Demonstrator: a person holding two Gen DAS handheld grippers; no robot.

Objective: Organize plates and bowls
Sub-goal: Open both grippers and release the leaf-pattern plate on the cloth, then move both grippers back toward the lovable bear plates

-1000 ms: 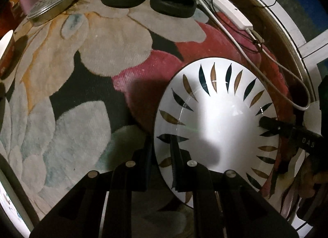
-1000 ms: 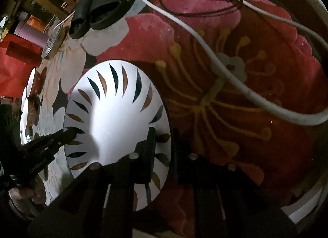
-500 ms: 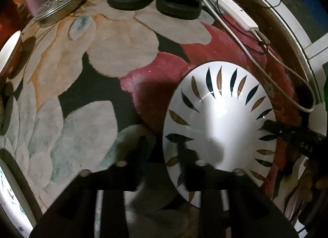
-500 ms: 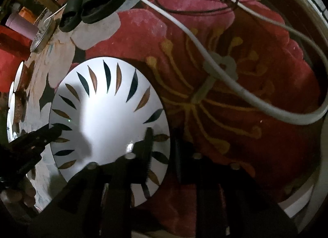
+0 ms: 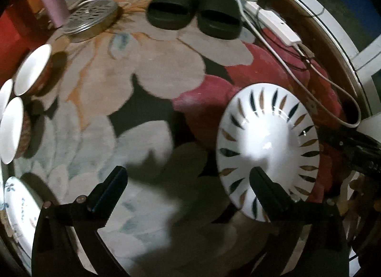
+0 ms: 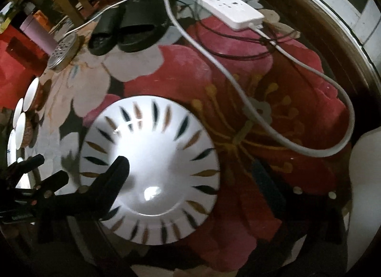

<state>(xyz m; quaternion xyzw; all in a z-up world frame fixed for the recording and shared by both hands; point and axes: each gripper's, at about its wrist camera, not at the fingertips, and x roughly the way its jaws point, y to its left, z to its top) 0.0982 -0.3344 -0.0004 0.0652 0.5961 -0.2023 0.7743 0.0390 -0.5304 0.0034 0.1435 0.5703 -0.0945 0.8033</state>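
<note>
A white plate with dark and gold leaf marks [image 5: 269, 134] lies flat on the floral rug; it also shows in the right wrist view [image 6: 152, 172]. My left gripper [image 5: 188, 179] is open wide, its right finger over the plate's near rim. My right gripper [image 6: 190, 169] is open wide, its left finger over the plate. Neither holds anything. Several white bowls [image 5: 31, 69] stand at the left edge, with a blue-patterned plate [image 5: 19, 207] below them.
Black slippers [image 5: 193, 17], a perforated metal lid [image 5: 90, 17] and a pink cup [image 5: 51, 2] lie at the back. A white power strip [image 6: 228, 10] and its cable [image 6: 238, 81] run across the rug's right side.
Both grippers were shut on the plate's rim. Now both have opened wide and let go of the plate, which lies on the rug. Both have drawn back a little.
</note>
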